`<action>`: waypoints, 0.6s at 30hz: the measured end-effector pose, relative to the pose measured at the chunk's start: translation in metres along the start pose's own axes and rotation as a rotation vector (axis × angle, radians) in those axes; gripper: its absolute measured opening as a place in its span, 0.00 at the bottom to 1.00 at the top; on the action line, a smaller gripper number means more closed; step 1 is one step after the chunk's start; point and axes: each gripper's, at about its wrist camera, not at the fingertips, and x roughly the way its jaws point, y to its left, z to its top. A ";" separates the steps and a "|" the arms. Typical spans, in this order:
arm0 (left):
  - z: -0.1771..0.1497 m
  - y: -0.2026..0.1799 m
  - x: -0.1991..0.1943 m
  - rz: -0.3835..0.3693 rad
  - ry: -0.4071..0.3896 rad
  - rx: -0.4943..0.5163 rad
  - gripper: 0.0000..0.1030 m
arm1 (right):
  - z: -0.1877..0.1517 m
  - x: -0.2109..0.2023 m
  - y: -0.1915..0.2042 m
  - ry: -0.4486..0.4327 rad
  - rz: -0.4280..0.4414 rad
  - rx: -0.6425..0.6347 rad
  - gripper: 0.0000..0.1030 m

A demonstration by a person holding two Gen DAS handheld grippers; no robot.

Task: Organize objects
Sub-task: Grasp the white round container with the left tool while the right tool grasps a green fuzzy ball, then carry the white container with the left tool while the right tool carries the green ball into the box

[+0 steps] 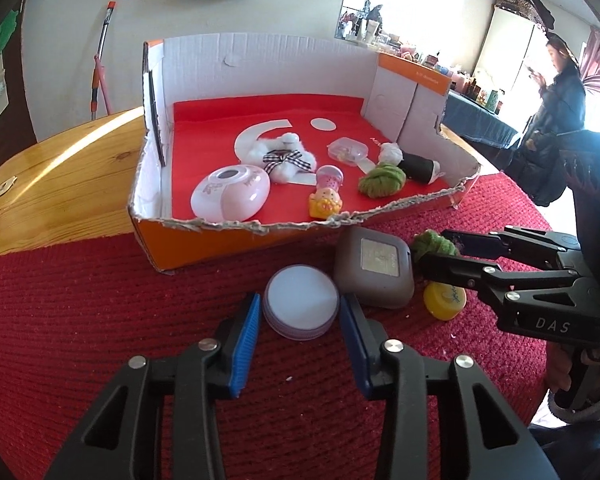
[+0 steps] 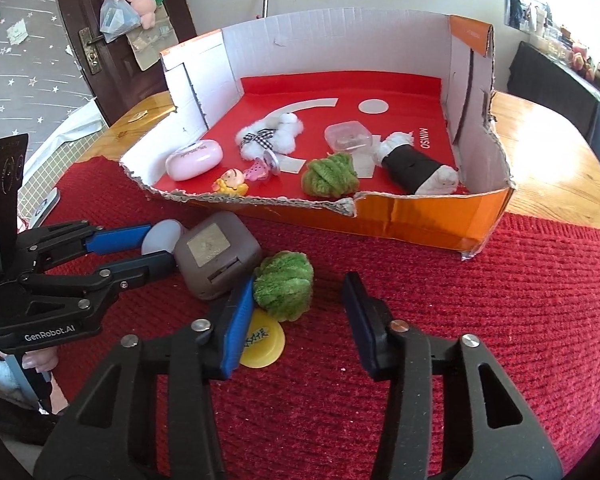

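Left gripper [image 1: 300, 316] open around round tin [image 1: 301, 307] | right gripper [image 2: 300, 312] open | MINISO print only in right view

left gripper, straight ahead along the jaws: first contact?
Most likely the round white-topped tin. The left gripper is open, jaws standing either side of the tin, so it would slide between them. Beyond it sits the cardboard box. Depth to the tin is hard to judge.

Black gripper frames w/ silver screws, blue-padded fingers [image 1: 246, 342] — "DAS", "GenRobot.AI" marks
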 end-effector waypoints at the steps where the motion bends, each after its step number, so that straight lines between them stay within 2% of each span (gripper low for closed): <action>1: 0.000 0.000 0.000 0.001 -0.001 0.000 0.41 | 0.000 0.000 0.001 0.001 0.007 -0.002 0.33; 6: -0.002 -0.002 -0.002 0.014 -0.004 0.004 0.41 | 0.000 0.000 0.005 0.003 0.021 -0.017 0.26; 18: -0.002 -0.005 -0.013 0.055 -0.034 0.005 0.40 | -0.001 -0.015 0.010 -0.036 -0.033 -0.047 0.25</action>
